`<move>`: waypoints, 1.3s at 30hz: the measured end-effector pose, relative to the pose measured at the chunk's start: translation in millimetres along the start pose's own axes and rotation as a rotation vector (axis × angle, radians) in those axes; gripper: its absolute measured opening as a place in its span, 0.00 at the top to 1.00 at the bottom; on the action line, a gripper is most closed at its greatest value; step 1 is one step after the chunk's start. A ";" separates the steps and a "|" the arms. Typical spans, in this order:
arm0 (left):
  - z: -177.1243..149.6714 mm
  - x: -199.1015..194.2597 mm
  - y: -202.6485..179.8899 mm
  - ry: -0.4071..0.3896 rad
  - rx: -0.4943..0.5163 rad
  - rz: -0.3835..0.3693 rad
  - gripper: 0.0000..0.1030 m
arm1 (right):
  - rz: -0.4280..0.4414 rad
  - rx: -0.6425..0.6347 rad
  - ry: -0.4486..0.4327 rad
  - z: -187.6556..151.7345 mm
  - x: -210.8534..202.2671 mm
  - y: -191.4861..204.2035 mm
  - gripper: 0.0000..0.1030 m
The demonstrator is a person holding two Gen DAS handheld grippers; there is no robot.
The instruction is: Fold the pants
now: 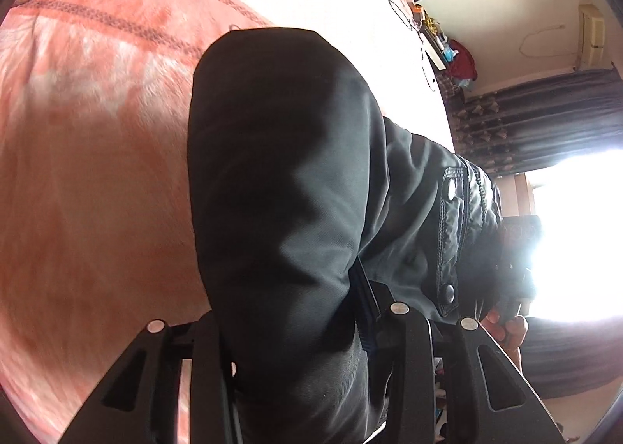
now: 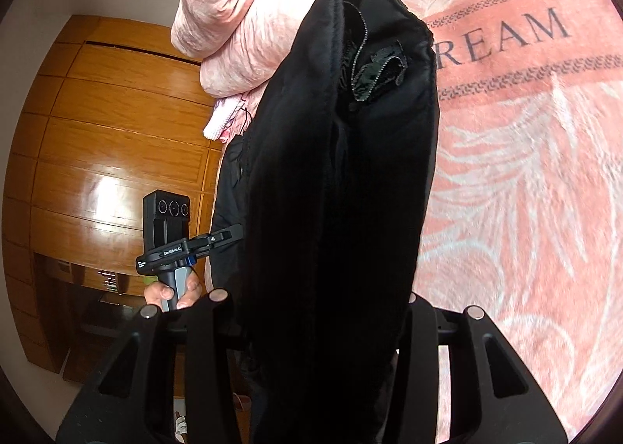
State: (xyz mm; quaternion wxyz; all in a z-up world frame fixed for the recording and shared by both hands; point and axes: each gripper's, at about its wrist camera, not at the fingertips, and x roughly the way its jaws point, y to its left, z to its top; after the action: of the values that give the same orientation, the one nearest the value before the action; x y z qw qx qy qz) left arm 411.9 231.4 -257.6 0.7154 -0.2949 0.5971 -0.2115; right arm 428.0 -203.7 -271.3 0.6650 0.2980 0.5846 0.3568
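The clearest lettering I can read is "REAM" in dark grey capitals on the pink-and-white fleecy blanket (image 2: pixel 525 171) that covers the bed. In my right wrist view it sits just above a band of small chevron marks. My left wrist view shows the same word in the far corner, curved by the lens, with what looks like a looping first letter ahead of "EAM". There is also white print on the body of the other handheld gripper seen from my right camera; it seems to be a maker's name, but it is too small for me to read with any certainty.

My left gripper (image 1: pixel 301 346) has its black fingers (image 1: pixel 409 358) part closed on a thick fold of the dark grey-black pants (image 1: pixel 280 179), which run up from between the jaws and hang over the blanket. To the right the waistband shows two round snap buttons (image 1: pixel 452 189) and a quilted dark lining. A hand (image 1: pixel 506 329) is visible beyond it, against a glaring window.

My right gripper (image 2: pixel 317 327) is likewise part closed, its fingers (image 2: pixel 202 331) clamped on a bunched stretch of the same pants (image 2: pixel 342 210), which look nearly black here. Near the top a frayed, zigzag-edged scrap of fabric (image 2: pixel 379 70) pokes out of the opening. The garment is held above the bed between both grippers, with a crumpled pale pink duvet (image 2: pixel 241 11) behind and a glossy wooden wardrobe (image 2: pixel 109 132) to the left. The left gripper (image 2: pixel 224 235) and the hand (image 2: pixel 175 294) on its handle show beside the cloth.
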 end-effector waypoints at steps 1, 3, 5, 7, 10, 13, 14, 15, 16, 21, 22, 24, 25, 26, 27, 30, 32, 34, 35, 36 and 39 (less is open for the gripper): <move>4.9 1.7 6.4 0.003 -0.007 0.001 0.63 | -0.004 0.002 0.005 5.2 5.0 -3.4 0.59; 13.9 5.9 18.9 0.012 -0.021 0.007 0.63 | -0.014 0.012 0.019 11.2 12.9 -14.1 0.59; 20.3 13.7 33.2 0.031 -0.039 0.015 0.63 | -0.025 0.028 0.036 15.5 22.8 -27.3 0.59; 21.5 21.9 46.1 0.045 -0.056 0.015 0.63 | -0.042 0.048 0.049 18.8 30.2 -39.4 0.59; 19.0 24.6 54.5 0.039 -0.058 -0.017 0.62 | -0.028 0.074 0.053 15.4 32.4 -60.6 0.56; 14.1 25.4 60.6 0.039 -0.065 -0.019 0.57 | -0.036 0.085 0.056 7.7 32.3 -73.4 0.45; 12.9 24.8 63.4 0.038 -0.075 -0.017 0.52 | -0.049 0.089 0.059 6.3 32.3 -76.2 0.41; 16.0 23.8 64.0 0.034 -0.087 -0.014 0.47 | -0.069 0.094 0.055 4.8 30.4 -77.9 0.33; 14.7 19.8 65.7 0.025 -0.096 -0.007 0.41 | -0.080 0.100 0.047 3.4 27.1 -78.0 0.27; -1.7 -22.9 59.0 -0.097 -0.076 0.104 0.26 | -0.187 0.081 -0.078 3.9 -13.8 -65.4 0.24; -5.3 -31.7 52.9 -0.135 -0.067 0.128 0.21 | -0.232 0.050 -0.119 2.6 -26.3 -58.0 0.23; -15.6 -48.4 47.6 -0.202 -0.062 0.161 0.20 | -0.283 -0.023 -0.199 0.6 -50.7 -34.6 0.23; -20.5 -54.2 46.0 -0.227 -0.064 0.190 0.20 | -0.275 -0.053 -0.232 1.1 -59.6 -23.1 0.23; -25.6 -57.9 44.8 -0.245 -0.068 0.209 0.20 | -0.252 -0.069 -0.249 1.8 -64.7 -14.0 0.23; -29.2 -57.6 42.2 -0.253 -0.075 0.222 0.20 | -0.241 -0.078 -0.253 5.6 -63.7 -5.6 0.23; -25.5 -46.9 52.2 -0.233 -0.114 0.271 0.20 | -0.233 -0.077 -0.226 36.1 -28.6 17.6 0.23; -18.2 -31.2 53.0 -0.220 -0.135 0.290 0.19 | -0.244 -0.037 -0.193 42.9 -11.3 6.6 0.23; -16.5 -20.0 55.7 -0.218 -0.158 0.279 0.17 | -0.278 0.009 -0.167 52.6 9.9 -3.6 0.25; -16.9 -16.5 57.5 -0.212 -0.163 0.276 0.14 | -0.280 0.029 -0.158 53.9 17.1 -12.3 0.25; -16.6 -13.7 57.2 -0.210 -0.165 0.272 0.14 | -0.281 0.038 -0.154 54.0 20.2 -17.7 0.26; -21.2 -20.3 55.3 -0.218 -0.161 0.259 0.15 | -0.237 0.023 -0.176 37.7 4.6 -10.9 0.25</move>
State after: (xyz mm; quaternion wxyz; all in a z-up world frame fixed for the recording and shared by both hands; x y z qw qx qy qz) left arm 384.4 281.9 -282.6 0.7711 -0.2933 0.5640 -0.0359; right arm 466.9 -205.3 -277.5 0.7475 0.2646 0.5592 0.2417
